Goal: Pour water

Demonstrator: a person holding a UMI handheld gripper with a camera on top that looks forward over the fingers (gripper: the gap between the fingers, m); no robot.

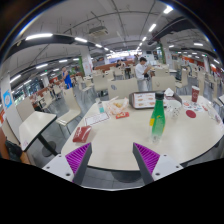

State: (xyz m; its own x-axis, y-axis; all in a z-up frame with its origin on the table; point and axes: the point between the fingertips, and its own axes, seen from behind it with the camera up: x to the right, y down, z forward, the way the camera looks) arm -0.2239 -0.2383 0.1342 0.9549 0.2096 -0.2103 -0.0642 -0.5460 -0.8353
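- We judge this as the approach step, nothing grasped yet; gripper [113, 158] fingers spread apart and empty.
- Green bottle [157, 117] stands on the white table [120, 138], ahead of the fingers and slightly right, well apart.
- Its long axis is vertical, cap pointing up.
- Next: we'd move forward-right and straddle the bottle body.
- Clear cup [101, 108] ahead-left looks like the likely pour target.
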